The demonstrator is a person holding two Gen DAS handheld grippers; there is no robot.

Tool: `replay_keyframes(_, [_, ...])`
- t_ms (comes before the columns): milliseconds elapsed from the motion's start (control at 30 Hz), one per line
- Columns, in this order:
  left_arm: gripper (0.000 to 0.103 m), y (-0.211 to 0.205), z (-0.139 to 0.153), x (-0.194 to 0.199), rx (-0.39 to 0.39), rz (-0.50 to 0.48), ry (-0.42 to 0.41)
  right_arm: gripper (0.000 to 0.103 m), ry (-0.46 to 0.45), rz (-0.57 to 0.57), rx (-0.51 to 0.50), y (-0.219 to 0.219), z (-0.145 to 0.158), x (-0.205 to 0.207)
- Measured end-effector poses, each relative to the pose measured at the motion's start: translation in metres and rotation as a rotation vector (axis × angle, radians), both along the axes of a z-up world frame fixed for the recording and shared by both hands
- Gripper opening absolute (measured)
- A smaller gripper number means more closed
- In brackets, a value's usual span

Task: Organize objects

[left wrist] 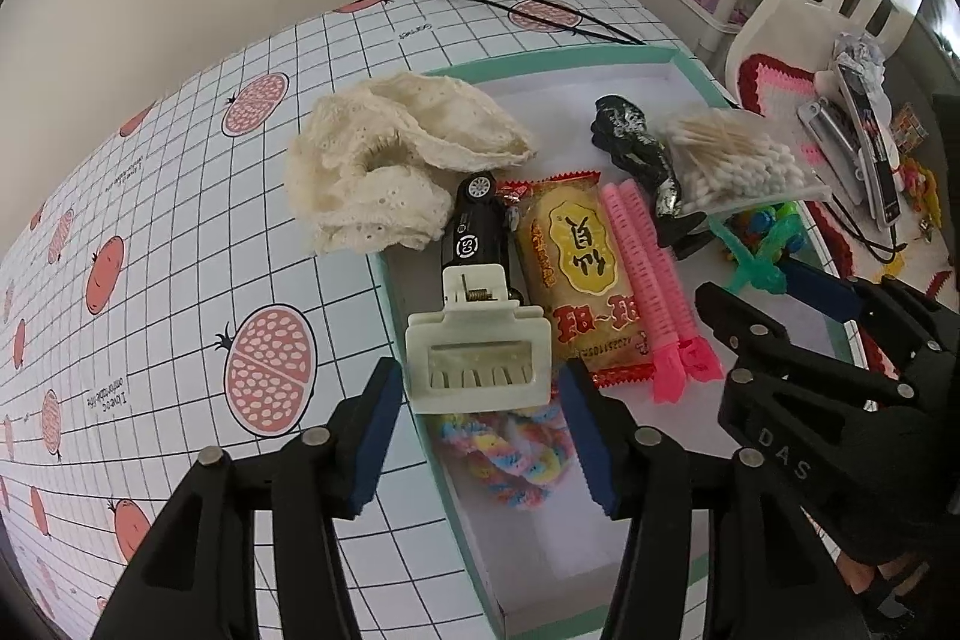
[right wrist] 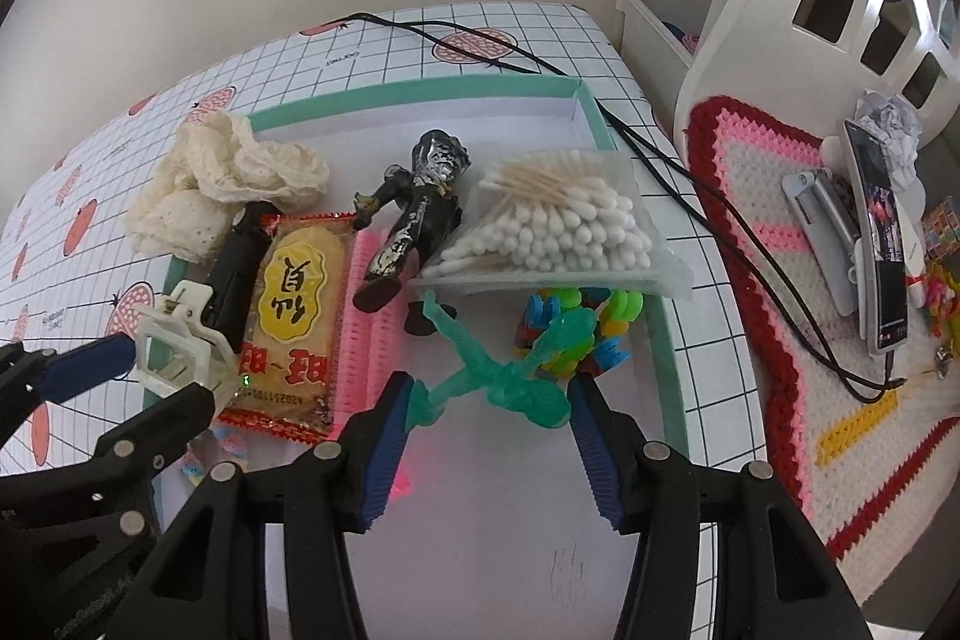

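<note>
Left wrist view first: the left gripper [left wrist: 480,436] hangs over the near left corner of a shallow white box [left wrist: 540,544] with a mint-green rim, its blue-padded jaws spread wide with nothing between them. Straight ahead at 12 o'clock, just beyond the fingertips, a cream hair claw clip [left wrist: 479,349] lies partly on a black toy car [left wrist: 477,232]. A pastel twisted hair tie [left wrist: 510,451] lies under the clip (partly hidden by it). At 1 o'clock sit a yellow-and-red snack packet [left wrist: 579,274] and, touching its right edge, pink hair rollers [left wrist: 651,280]. A crumpled cream lace cloth [left wrist: 390,160] spills over the box's far left rim at 11 o'clock onto the pomegranate-print tablecloth [left wrist: 180,220]. A black cable [left wrist: 540,10] runs across the far end.

Right wrist view: the right gripper [right wrist: 489,436] is equally wide open and grips nothing; a translucent green figure [right wrist: 510,376] lies between its fingertips, whether touching the pads I cannot tell. Behind it at 12 o'clock is a heap of bright plastic pieces [right wrist: 576,328], and over that a clear bag of cotton swabs [right wrist: 552,226]. A worn black figurine [right wrist: 414,208] lies at 11 o'clock, its feet toward the rollers. At 3 o'clock, outside the box, a phone [right wrist: 879,232] leans on a stand upon a crocheted mat [right wrist: 768,244].
</note>
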State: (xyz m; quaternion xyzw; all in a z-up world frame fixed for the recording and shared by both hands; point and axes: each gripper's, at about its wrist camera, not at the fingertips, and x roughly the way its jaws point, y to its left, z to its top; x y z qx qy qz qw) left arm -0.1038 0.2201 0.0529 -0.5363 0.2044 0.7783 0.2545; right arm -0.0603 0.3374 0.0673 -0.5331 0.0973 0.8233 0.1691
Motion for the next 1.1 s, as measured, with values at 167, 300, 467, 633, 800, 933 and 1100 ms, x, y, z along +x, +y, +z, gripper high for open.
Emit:
replay_keyframes(167, [0.061,-0.002,0.012,0.004,0.015,-0.007,0.024,0.057,0.014,-0.003,-0.002,-0.003,0.005,0.002])
replay_keyframes(300, [0.061,-0.006,0.015,0.003,0.018,0.003,0.023,0.058,0.020,-0.024,-0.018,-0.002,0.005,0.003])
replay_keyframes(467, [0.071,-0.009,0.020,0.006,0.019,0.006,0.034,0.069,0.024,-0.047,-0.034,0.002,0.006,0.008])
replay_keyframes(633, [0.072,-0.016,0.030,0.009,0.042,0.030,0.050,0.069,0.030,-0.057,-0.054,0.000,0.009,0.013])
replay_keyframes(800, [0.073,-0.026,0.036,0.010,0.106,0.086,0.030,0.077,0.046,-0.058,-0.044,-0.007,0.010,0.019])
replay_keyframes(933, [0.073,-0.036,0.035,0.013,0.131,0.132,0.023,0.080,0.052,-0.079,-0.075,-0.009,0.006,0.027])
replay_keyframes(1100, [0.090,-0.052,0.031,0.014,0.165,0.202,0.034,0.084,0.076,-0.109,-0.106,-0.008,0.009,0.035])
